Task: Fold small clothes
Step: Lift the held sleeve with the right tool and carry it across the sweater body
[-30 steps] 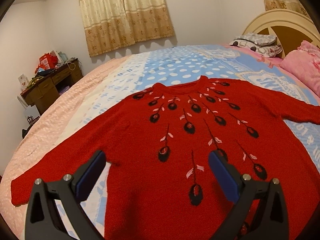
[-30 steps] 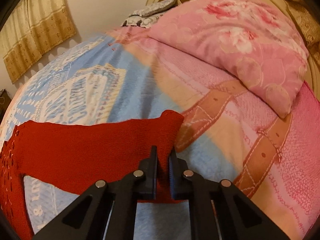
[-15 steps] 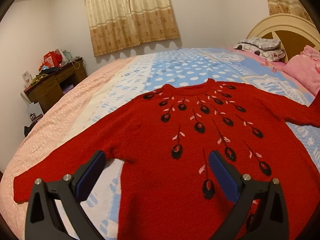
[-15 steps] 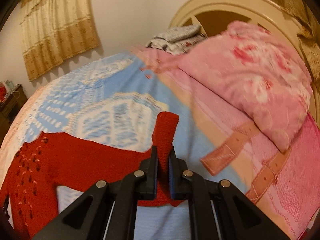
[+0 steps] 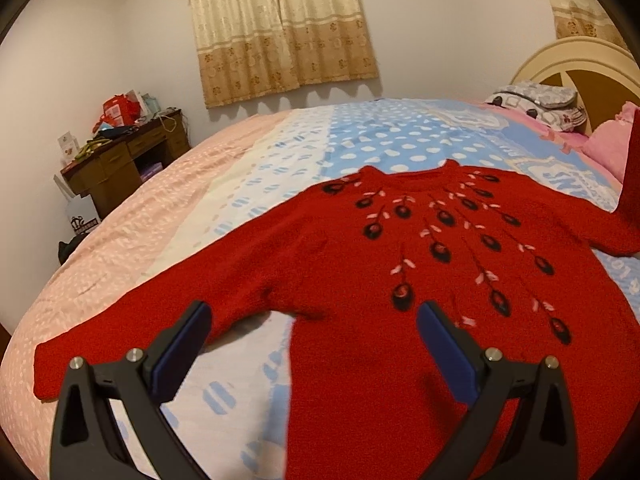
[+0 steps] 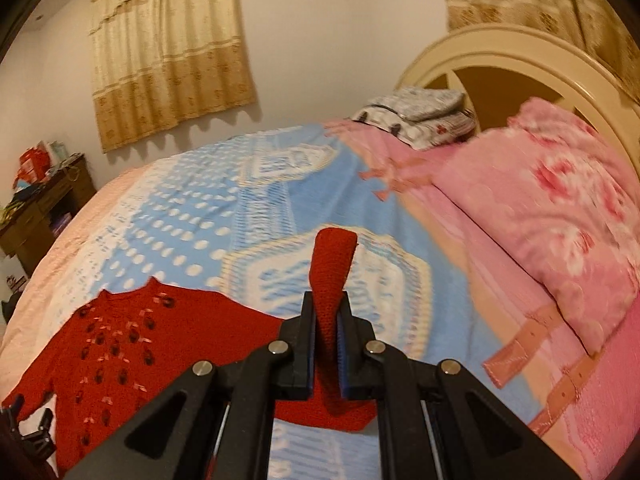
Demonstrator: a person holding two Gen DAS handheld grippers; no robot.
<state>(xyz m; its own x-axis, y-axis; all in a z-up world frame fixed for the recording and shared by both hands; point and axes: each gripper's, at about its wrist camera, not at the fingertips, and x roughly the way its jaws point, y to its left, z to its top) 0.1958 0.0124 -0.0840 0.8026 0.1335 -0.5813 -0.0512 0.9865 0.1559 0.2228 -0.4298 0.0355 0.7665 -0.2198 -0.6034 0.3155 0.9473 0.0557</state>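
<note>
A red knitted sweater with black and pink feather marks lies front-up on the bed; it also shows in the right wrist view. Its left sleeve lies flat, stretched out to the left. My left gripper is open and empty above the sweater's lower left body. My right gripper is shut on the right sleeve's cuff, which stands up out of the jaws, lifted off the bed. The raised sleeve shows at the right edge of the left wrist view.
The bed has a blue, white and pink spotted cover. A pink floral pillow and a grey patterned pillow lie by the cream headboard. A cluttered wooden desk stands at the left wall.
My right gripper has lifted the right sleeve cuff off the bed and carried it left, toward the sweater's body. My left gripper has shifted left, staying open.
</note>
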